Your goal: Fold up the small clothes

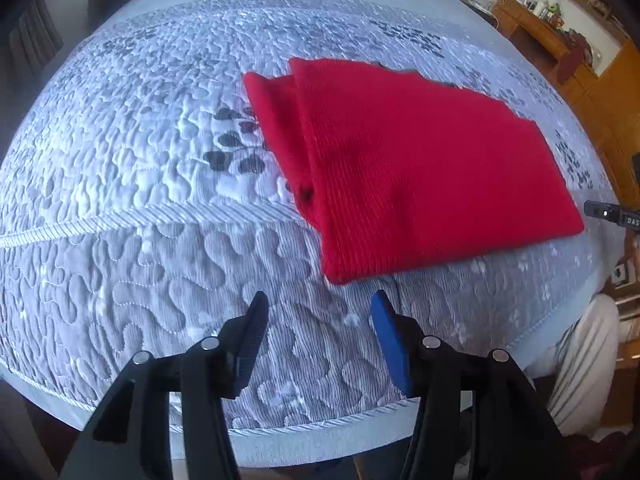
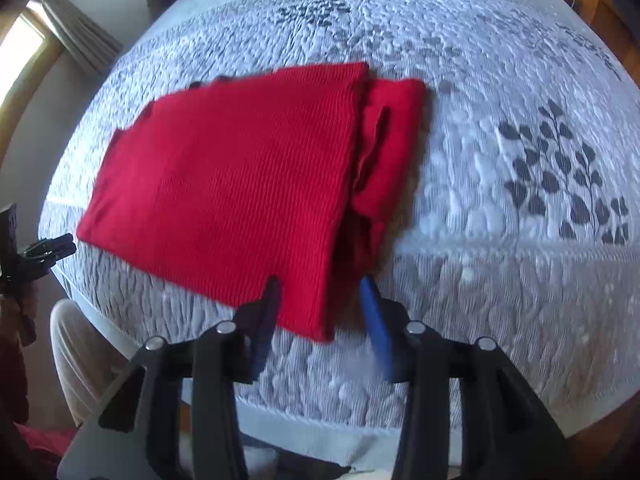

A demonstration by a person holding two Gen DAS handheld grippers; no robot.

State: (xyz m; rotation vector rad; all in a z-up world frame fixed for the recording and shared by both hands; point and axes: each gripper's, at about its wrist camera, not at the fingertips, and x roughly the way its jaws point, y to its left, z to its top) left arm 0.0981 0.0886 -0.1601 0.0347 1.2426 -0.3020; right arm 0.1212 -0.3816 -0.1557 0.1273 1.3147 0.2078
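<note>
1. Lying folded on the quilted bedspread [image 1: 160,208], a red ribbed garment [image 1: 420,168] sat toward the near side of the bed, its top layer a flat rectangle with a narrower folded strip showing along one edge.

2. The left gripper [image 1: 320,308] hovered just short of the garment's near corner, jaws spread wide and holding nothing, one black finger and one blue-padded finger apart over the grey stitched fabric.

3. The right gripper [image 2: 320,296] was likewise open and empty, its fingers straddling the garment's near corner from above; whether they touched the cloth could not be told.

4. Dark leaf prints [image 2: 568,176] marked the bedspread beside the garment.

5. A wooden cabinet [image 1: 560,44] cluttered with small items stood beyond the bed's far corner, and a curtained window [image 2: 32,52] let in bright light.
</note>
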